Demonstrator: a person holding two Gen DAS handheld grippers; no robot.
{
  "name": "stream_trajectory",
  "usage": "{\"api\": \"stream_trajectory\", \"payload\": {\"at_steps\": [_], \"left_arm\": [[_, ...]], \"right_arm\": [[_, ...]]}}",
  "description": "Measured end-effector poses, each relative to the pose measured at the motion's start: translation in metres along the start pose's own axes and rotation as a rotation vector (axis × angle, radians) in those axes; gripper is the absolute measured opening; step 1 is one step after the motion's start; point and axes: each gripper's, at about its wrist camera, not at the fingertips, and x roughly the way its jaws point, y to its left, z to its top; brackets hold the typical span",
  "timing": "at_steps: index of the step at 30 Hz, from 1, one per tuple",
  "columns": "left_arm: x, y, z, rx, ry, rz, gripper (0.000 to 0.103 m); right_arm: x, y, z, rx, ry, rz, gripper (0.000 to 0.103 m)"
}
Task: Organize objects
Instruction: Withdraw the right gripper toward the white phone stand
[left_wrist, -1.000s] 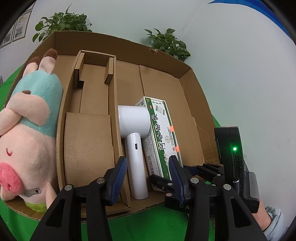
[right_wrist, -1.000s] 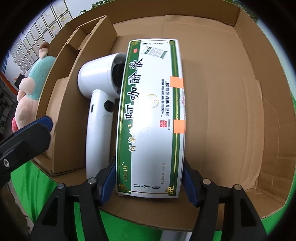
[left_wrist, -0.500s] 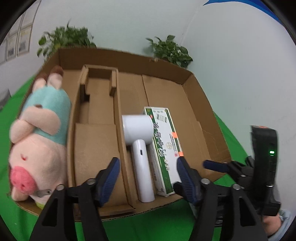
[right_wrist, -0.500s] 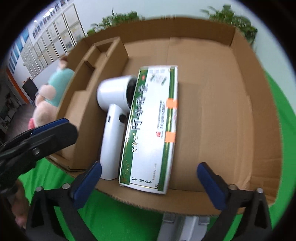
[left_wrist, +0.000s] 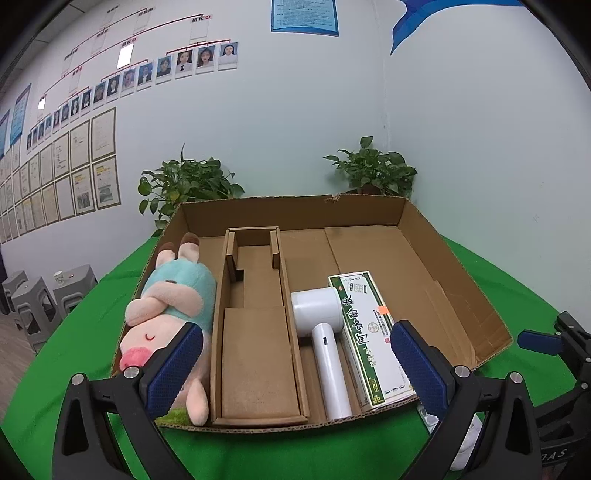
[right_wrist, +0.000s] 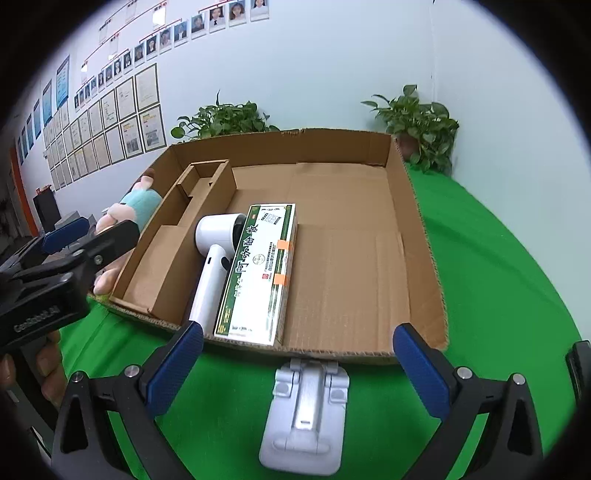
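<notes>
The cardboard box (left_wrist: 458, 280) lies on the green table (right_wrist: 498, 280), holding a plush pig (left_wrist: 162, 321) in its left section, with a white hair dryer (left_wrist: 325, 339) and a green-and-white carton (right_wrist: 258, 269) side by side, touching. The left gripper (left_wrist: 295, 365) is opening its jaws with nothing between them. The right gripper (right_wrist: 295, 365) stands wide open and empty above a white plastic stand (right_wrist: 306, 410)

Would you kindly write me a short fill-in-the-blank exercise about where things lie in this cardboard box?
1. The white hair dryer lies directly beside the green and white ____.
2. The plush pig lies in the box's ____ compartment, as the left wrist view shows it.
3. The cardboard box rests on a ____ cloth.

Missing words: carton; leftmost; green
</notes>
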Motion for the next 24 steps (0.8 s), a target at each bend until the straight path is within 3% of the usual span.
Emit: {"api": "stream_trajectory", "payload": {"at_steps": [6, 20, 21, 23, 24], "left_arm": [[-0.011, -0.001, -0.016, -0.043, 0.025, -0.003, 0.103], [-0.010, -0.012, -0.049, -0.022, 0.120, -0.027, 0.103], [-0.010, -0.013, -0.051, -0.022, 0.124, -0.029, 0.103], [-0.009, -0.014, -0.054, -0.024, 0.138, -0.043, 0.103], [-0.009, -0.014, -0.056, -0.024, 0.144, -0.049, 0.103]], "right_arm": [[0.007, -0.008, -0.021, 0.043, 0.041, -0.001, 0.102], [0.063, -0.011, -0.049, 0.061, 0.212, -0.058, 0.101], [0.065, -0.012, -0.051, 0.067, 0.221, -0.055, 0.099], [0.069, -0.011, -0.053, 0.056, 0.241, -0.049, 0.082], [0.070, -0.011, -0.055, 0.047, 0.252, -0.055, 0.078]]}}
